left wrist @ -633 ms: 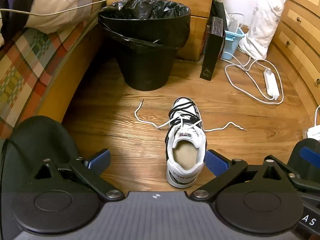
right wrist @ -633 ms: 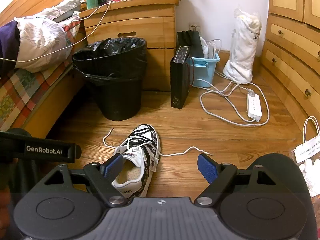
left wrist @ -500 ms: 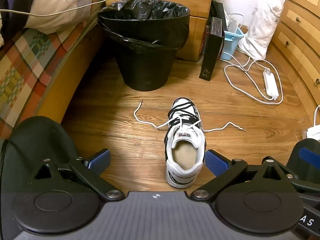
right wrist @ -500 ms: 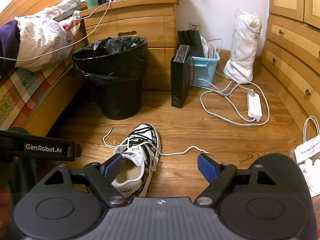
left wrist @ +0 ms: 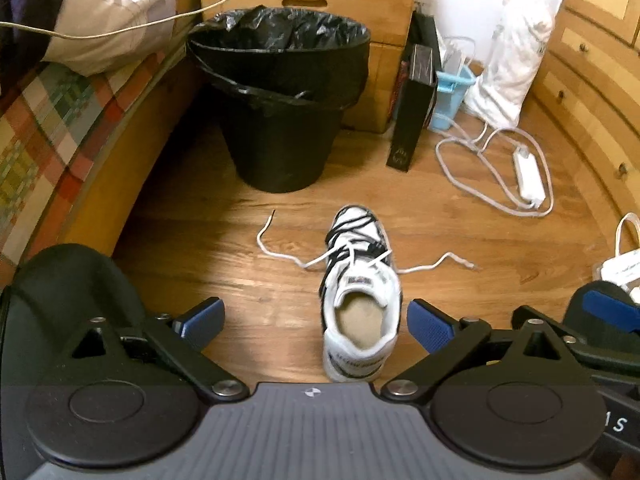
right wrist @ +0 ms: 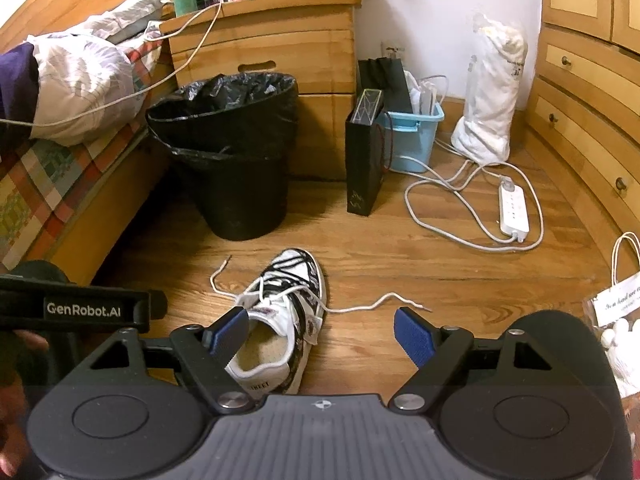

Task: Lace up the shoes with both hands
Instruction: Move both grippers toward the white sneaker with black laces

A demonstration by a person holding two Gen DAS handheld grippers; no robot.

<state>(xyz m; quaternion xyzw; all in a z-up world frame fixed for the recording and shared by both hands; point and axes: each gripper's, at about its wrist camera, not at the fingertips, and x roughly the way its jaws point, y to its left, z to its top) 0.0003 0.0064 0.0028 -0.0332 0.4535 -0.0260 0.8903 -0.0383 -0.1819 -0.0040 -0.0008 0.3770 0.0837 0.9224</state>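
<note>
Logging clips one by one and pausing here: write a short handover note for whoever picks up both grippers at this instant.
Left gripper: fingers open, empty, held above the floor behind the shoe's heel.
Right gripper: fingers open, empty, just to the shoe's right.
The sneaker stands upright on the wood floor, toe toward the black bin.
Done: laces are threaded through the eyelets.
Left: both ends lie loose, the left lace end and the right lace end, untied. Take one in each gripper, tighten and tie.

1. The left wrist view looks forward and down, from near, behind the shoe (left wrist: 360, 300).
2. The right wrist view sits further right, sharing the shoe (right wrist: 280, 324) and far bin (right wrist: 228, 152).
</note>
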